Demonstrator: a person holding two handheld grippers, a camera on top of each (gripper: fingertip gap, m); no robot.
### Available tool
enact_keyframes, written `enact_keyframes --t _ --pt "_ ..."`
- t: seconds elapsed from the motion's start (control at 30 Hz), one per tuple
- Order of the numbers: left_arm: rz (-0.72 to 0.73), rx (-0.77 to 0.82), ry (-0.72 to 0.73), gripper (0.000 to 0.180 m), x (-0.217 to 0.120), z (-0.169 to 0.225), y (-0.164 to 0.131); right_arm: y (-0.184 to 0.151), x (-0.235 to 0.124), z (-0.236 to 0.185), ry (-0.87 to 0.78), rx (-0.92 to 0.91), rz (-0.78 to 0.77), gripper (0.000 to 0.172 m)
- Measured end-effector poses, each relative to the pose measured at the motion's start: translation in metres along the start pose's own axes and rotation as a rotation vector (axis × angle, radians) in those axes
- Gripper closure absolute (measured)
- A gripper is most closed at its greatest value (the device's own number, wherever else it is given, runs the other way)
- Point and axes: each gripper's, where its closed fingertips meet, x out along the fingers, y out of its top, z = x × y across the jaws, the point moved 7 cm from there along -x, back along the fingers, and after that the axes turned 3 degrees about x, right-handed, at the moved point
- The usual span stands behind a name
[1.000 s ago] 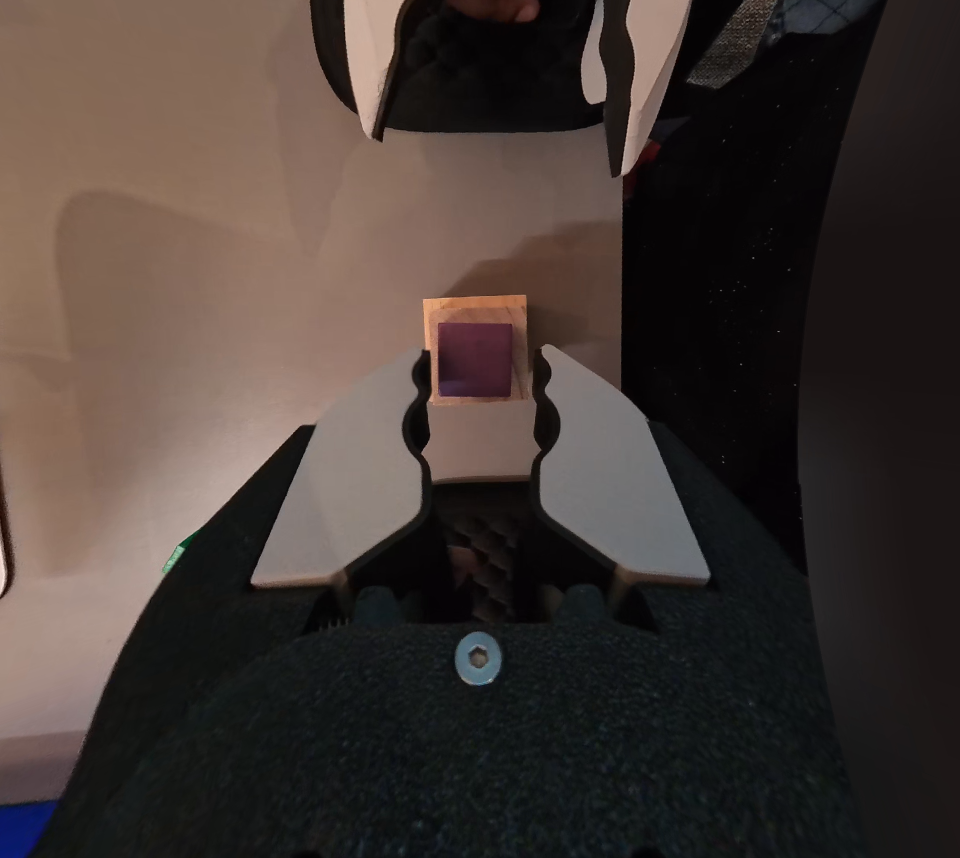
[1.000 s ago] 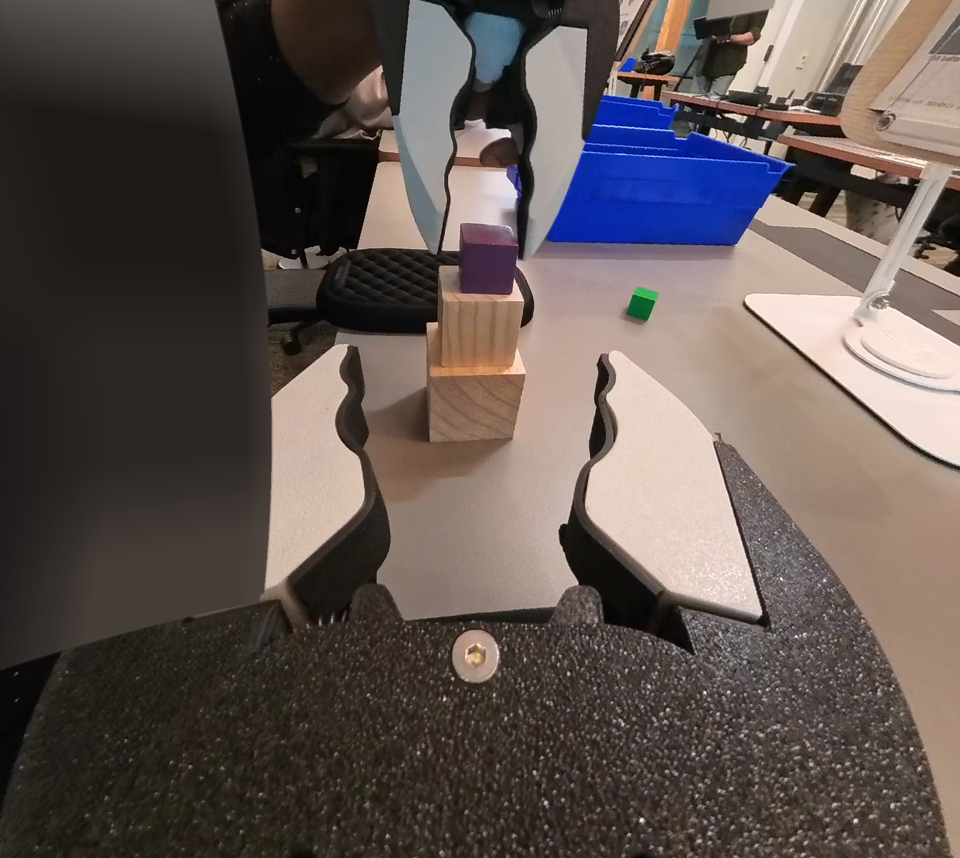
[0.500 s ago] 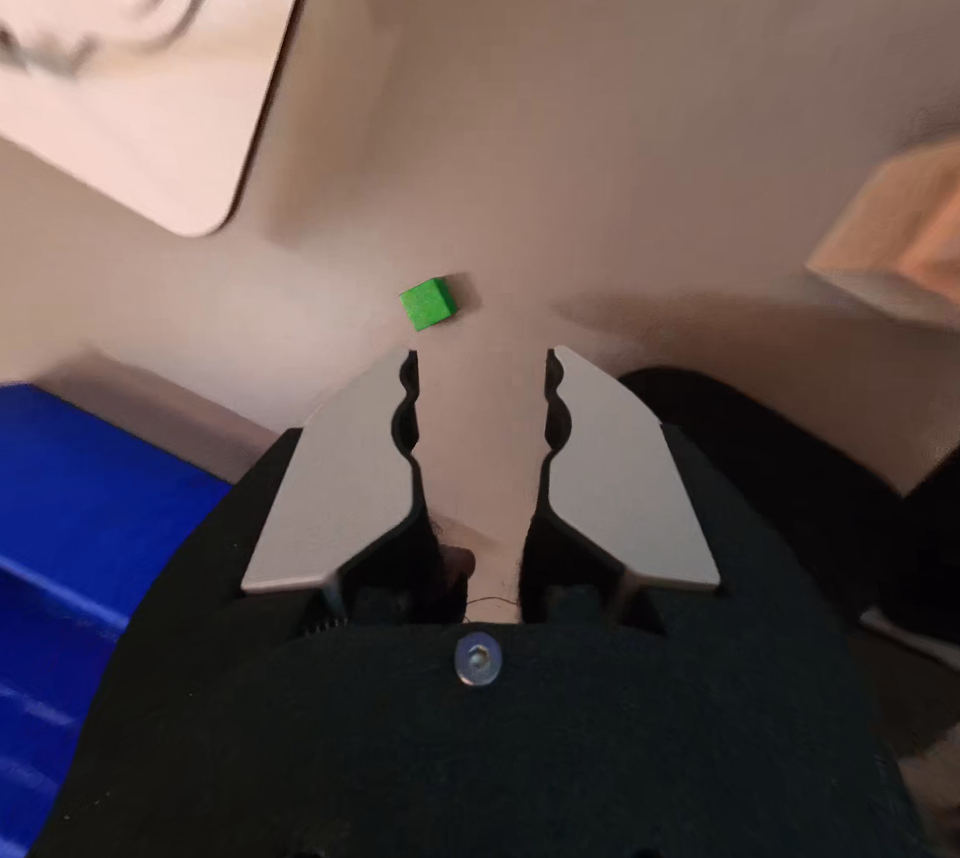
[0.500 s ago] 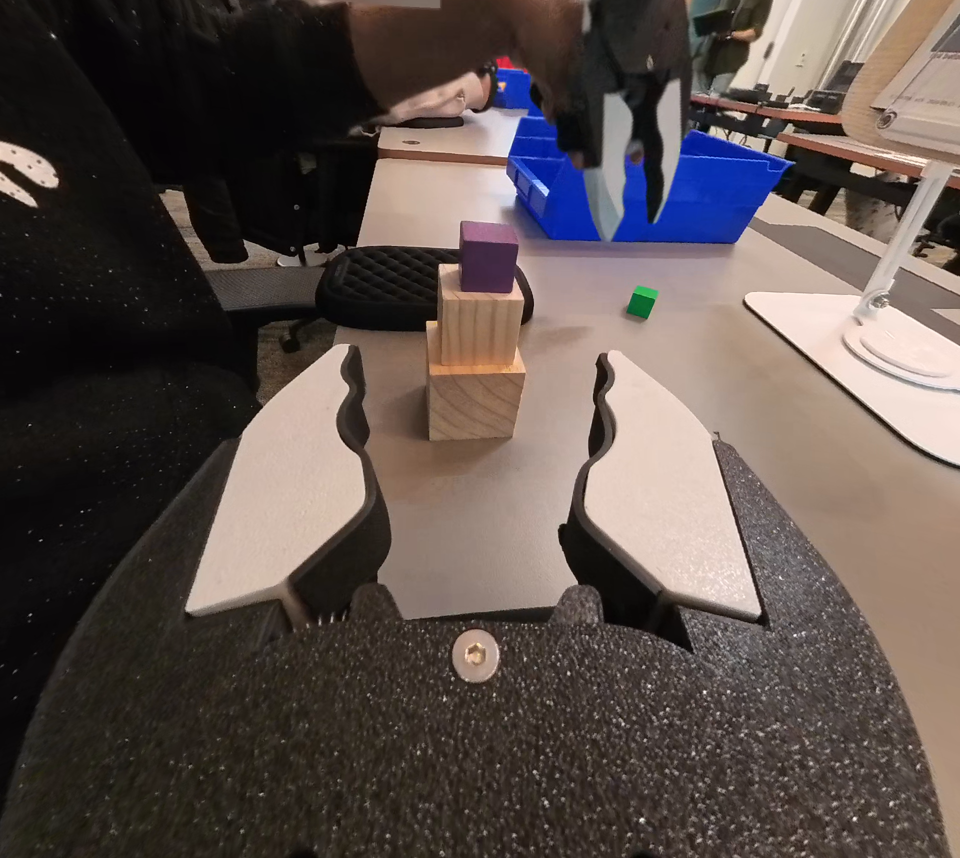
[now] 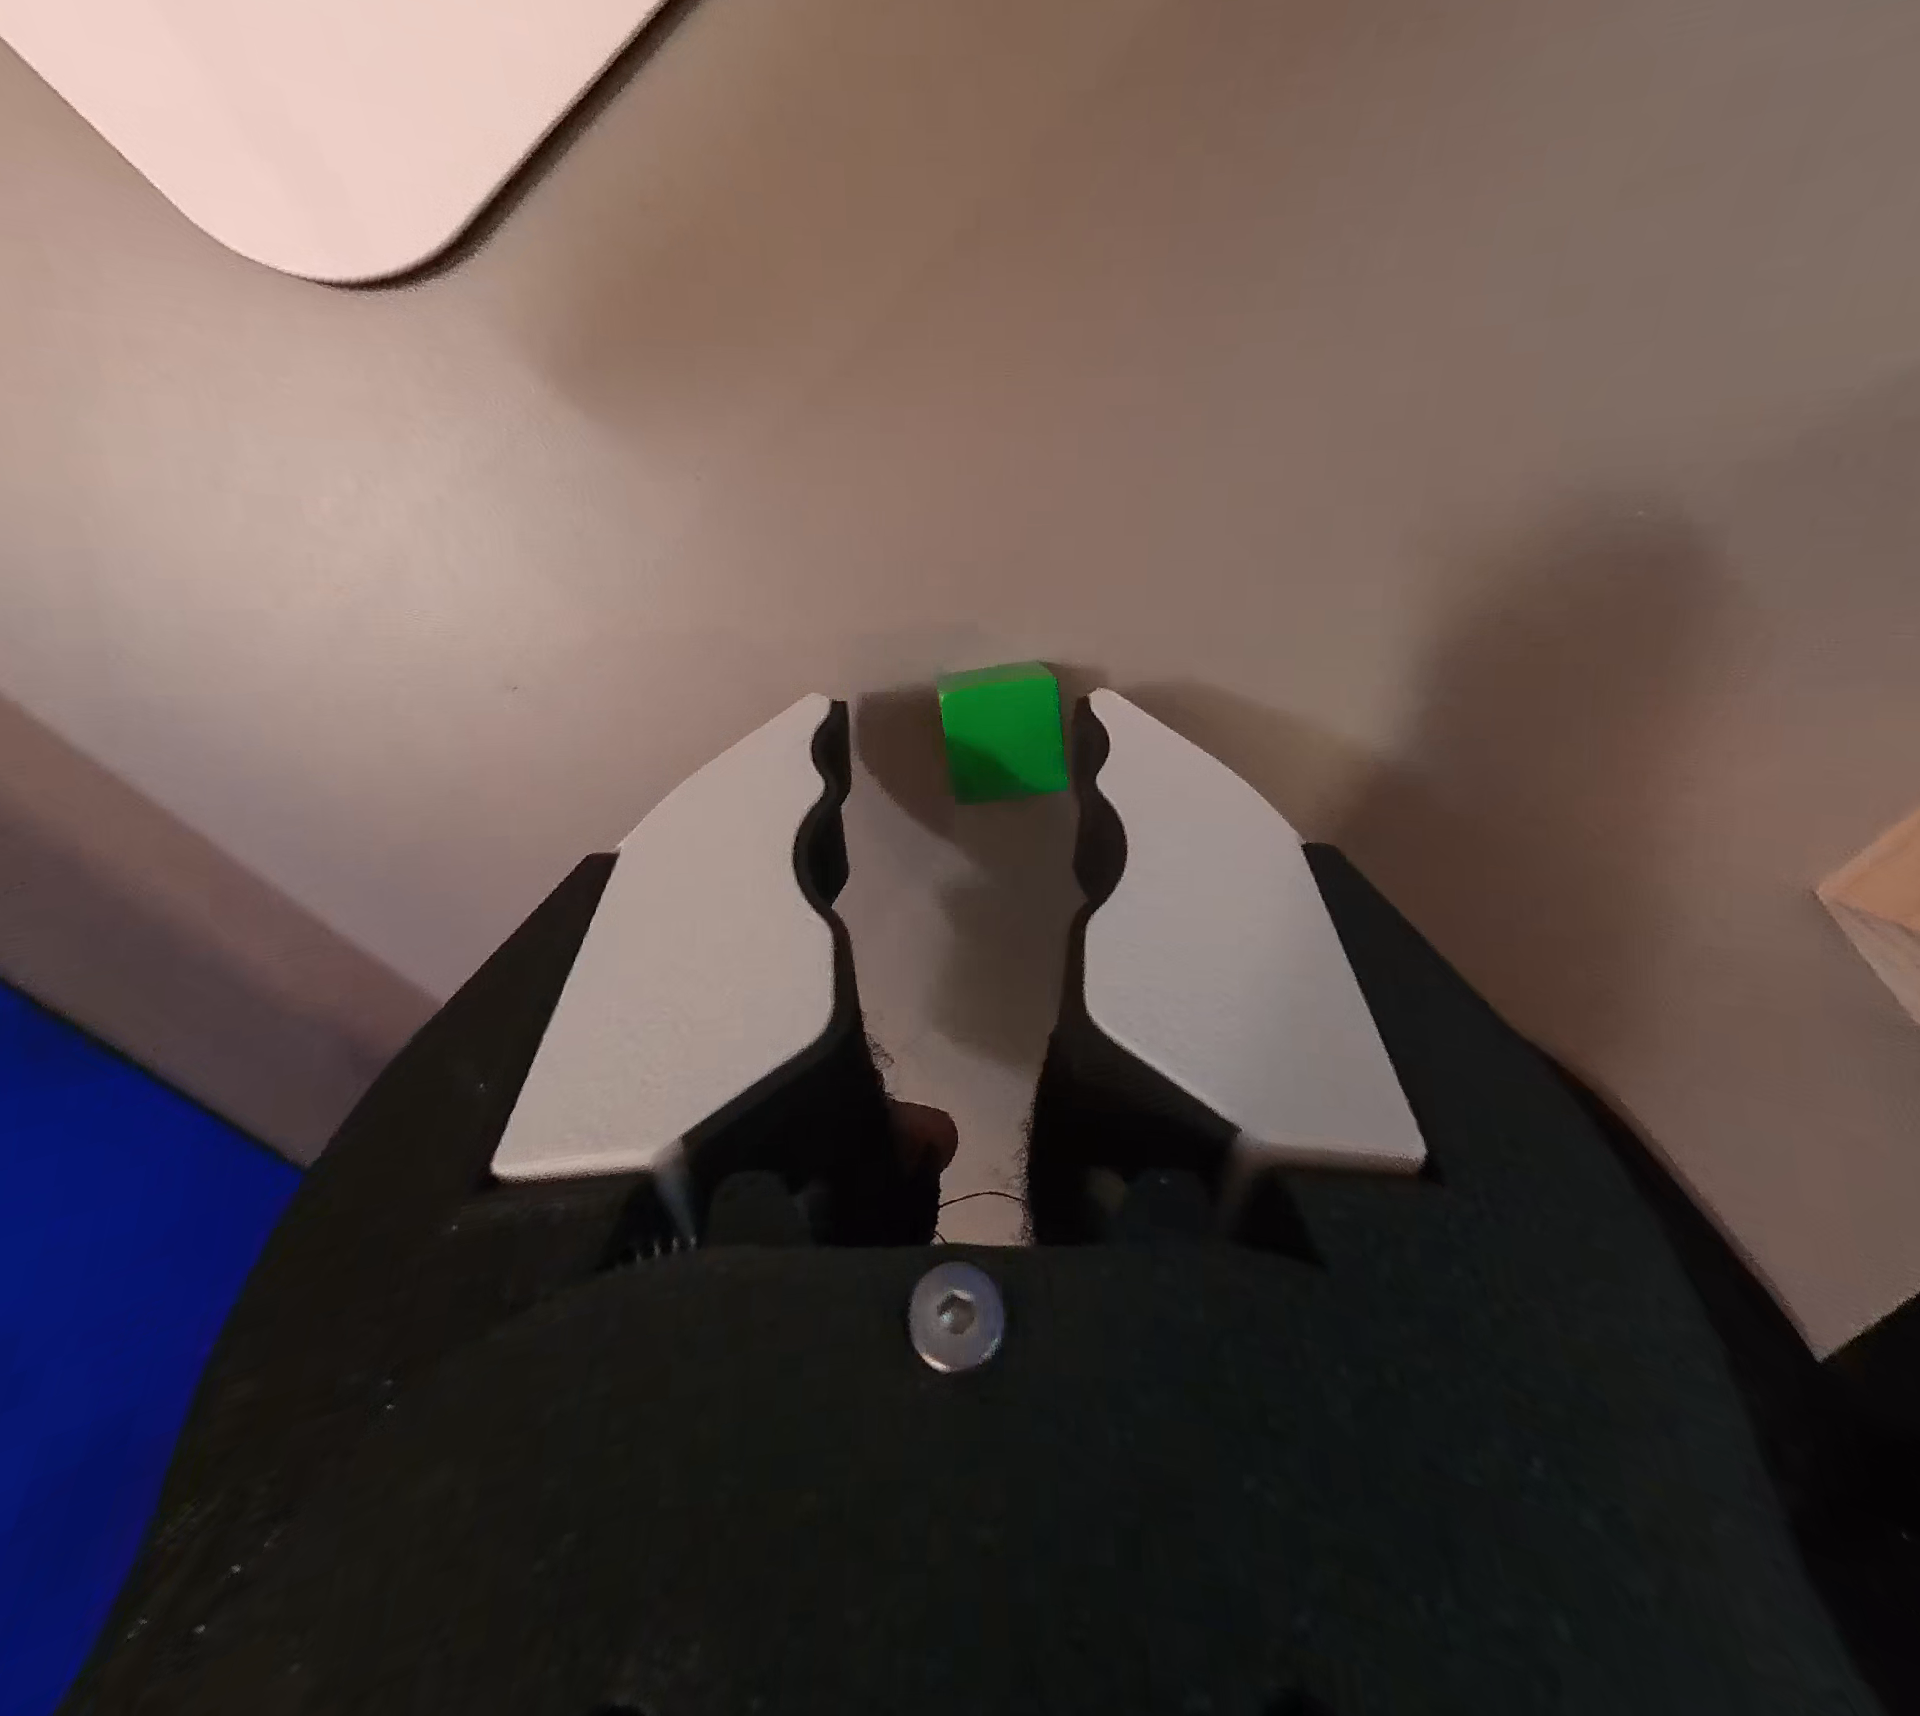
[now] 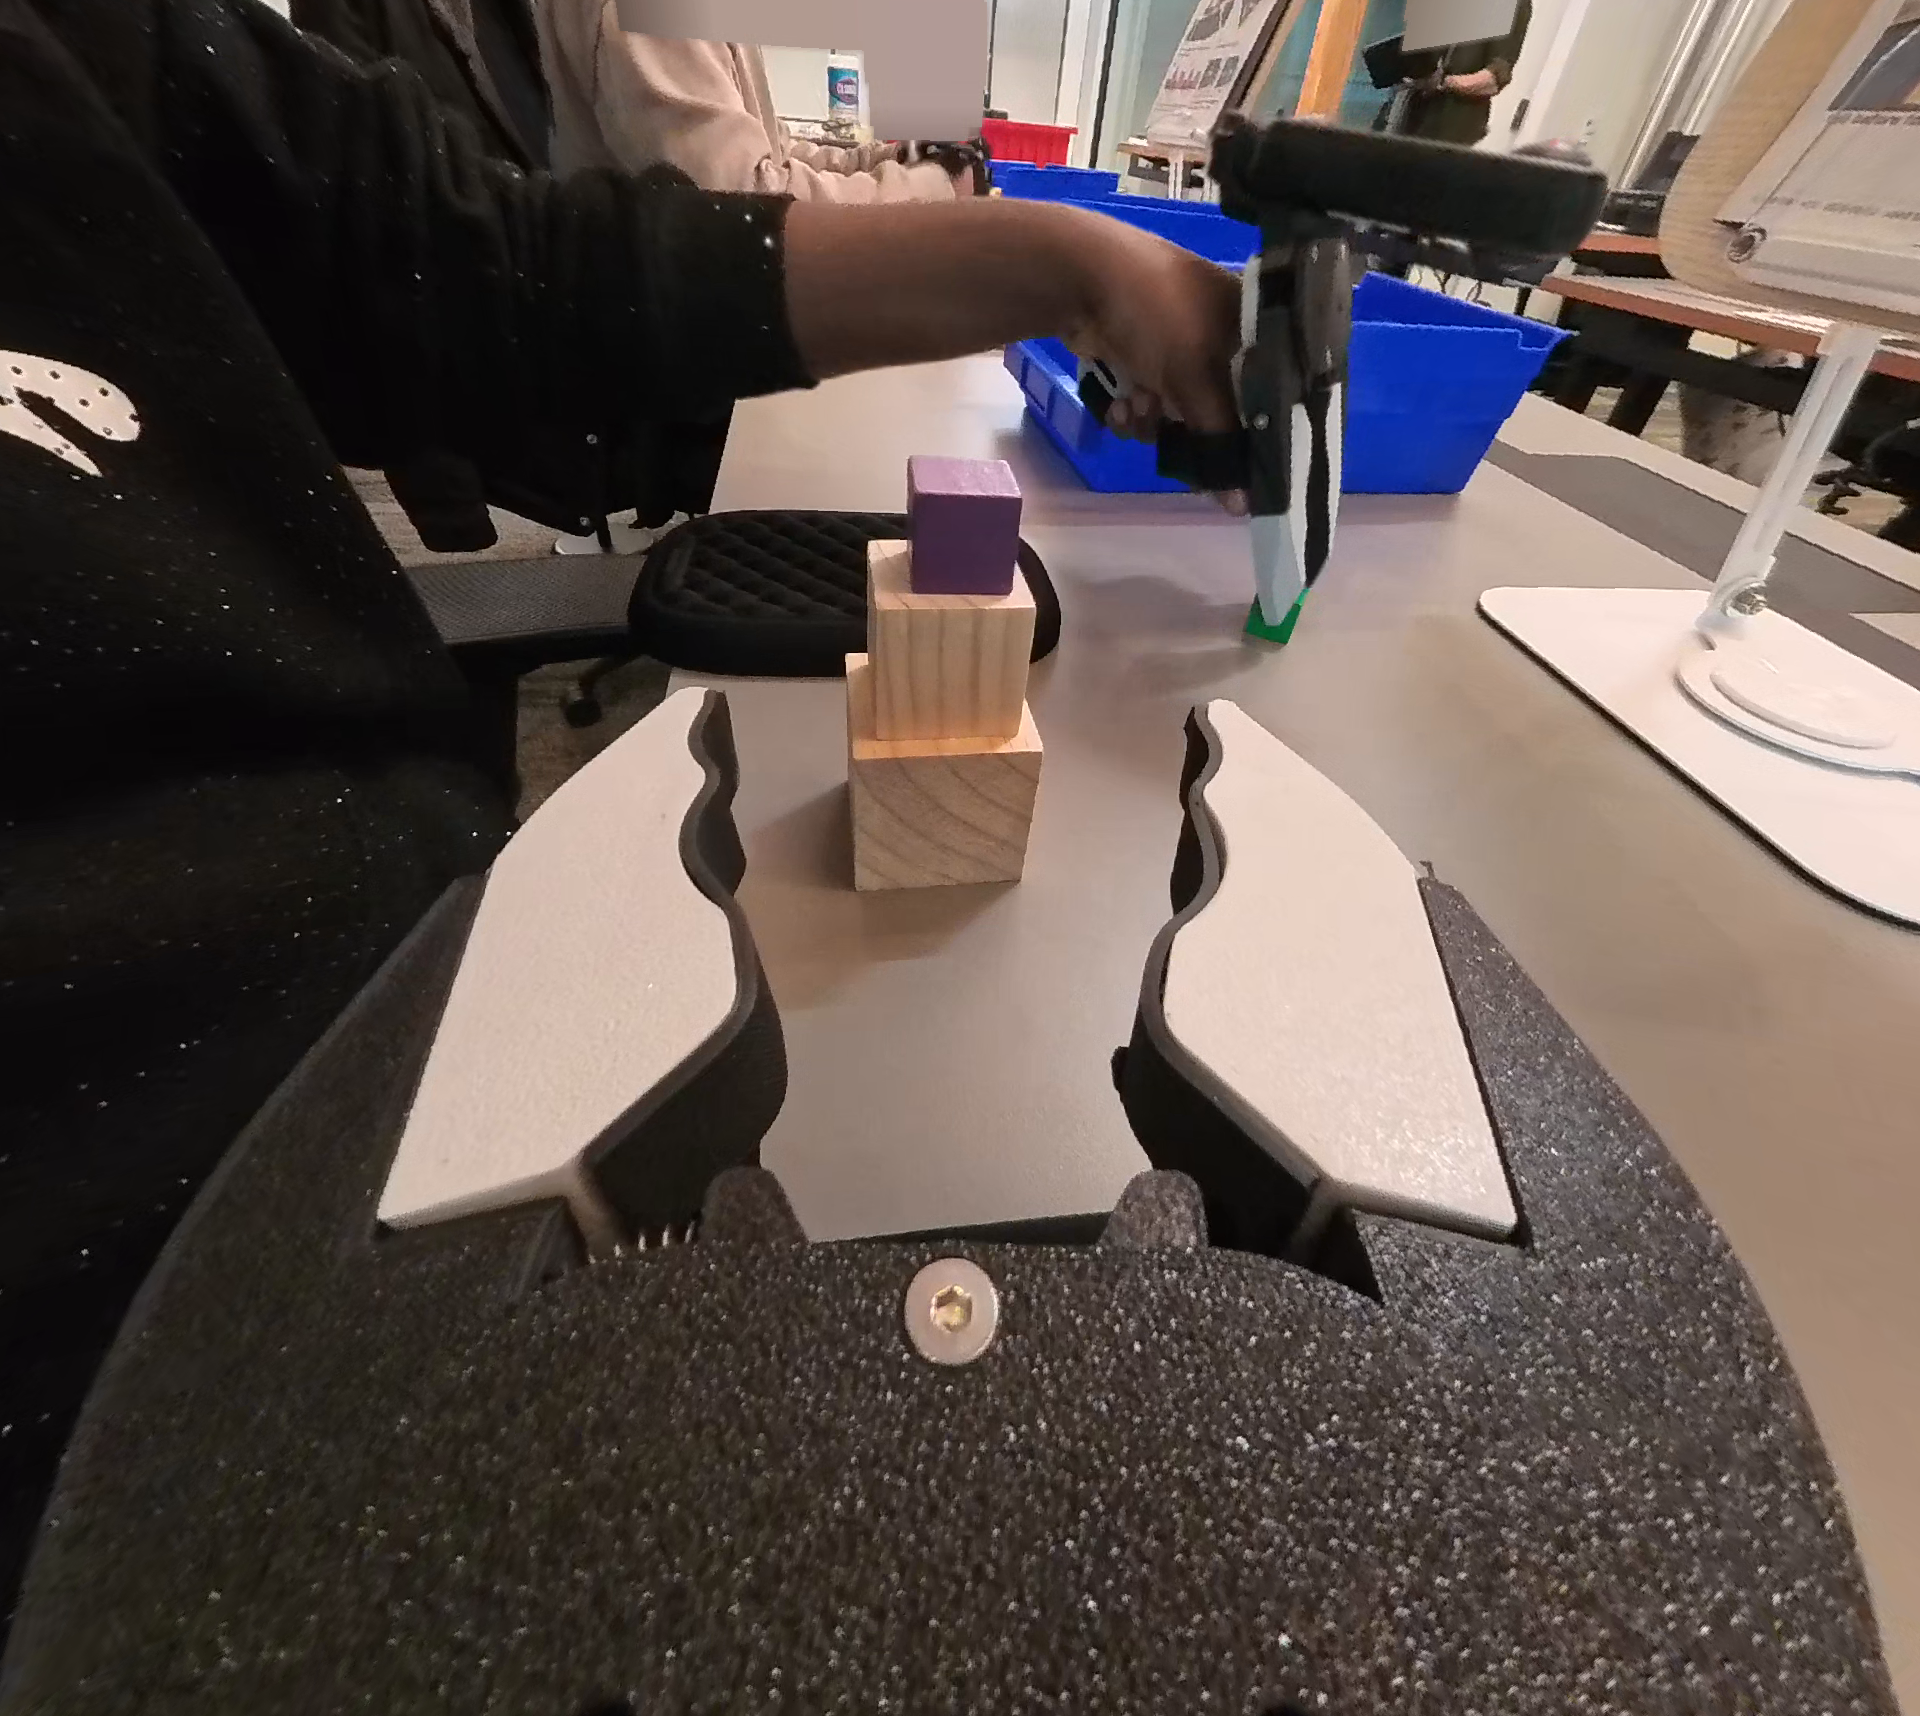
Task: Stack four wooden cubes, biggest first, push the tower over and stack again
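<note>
A second ago the left gripper [image 5: 961, 710] was up over the stack of blocks, with its fingers on both sides of the purple cube [image 6: 964, 539]. Now it has moved away to the side and come down to the small green cube [image 5: 1003, 731]. The purple cube stayed behind on top of the stack.

The green cube sits flat on the grey worktop [image 5: 1247, 316], between the left gripper's two fingers. The fingers are only a little way apart. The cube is close to the finger on the right side of the left wrist view, and there is a clear gap on its other side. So the fingers do not squeeze it, and the cube is not held. In the right wrist view the fingertips come down to the cube on the worktop.

The green cube has no long side, because all its sides look the same. It is turned a tiny bit against the fingers.

The right gripper [image 6: 956, 710] has not moved. Its fingers are wide apart and hold nothing. The stack stands just in front of it and points straight up: a big wooden block [image 6: 940, 819] at the bottom, a smaller wooden block [image 6: 951, 669] on it, and the purple cube on top.

A blue bin [image 6: 1434, 378] stands behind the green cube. A white base plate [image 6: 1662, 731] lies off to one side.
</note>
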Motion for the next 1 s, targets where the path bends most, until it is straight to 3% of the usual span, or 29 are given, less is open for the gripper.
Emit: enact_keyframes --t 0.2,0.33,0.5,0.77,1.0 --pt "0.005 -0.004 -0.063 0.159 0.003 0.0 0.0 0.0 -0.001 0.0 -0.002 -0.002 0.006 0.091" --pt "0.007 0.02 -0.089 0.159 -0.001 0.002 0.0 0.0 -0.001 0.001 -0.004 0.004 0.006 0.091" --pt "0.037 0.112 -0.105 0.159 -0.029 0.017 0.007 0.0 -0.001 0.001 -0.002 0.009 0.01 0.091" --pt "0.055 0.376 -0.187 0.159 -0.087 0.083 0.024 0.0 0.0 0.0 -0.003 0.002 0.001 0.092" --pt "0.03 0.621 -0.236 0.159 -0.118 0.154 0.032 0.0 -0.001 0.001 -0.001 0.008 0.012 0.093"
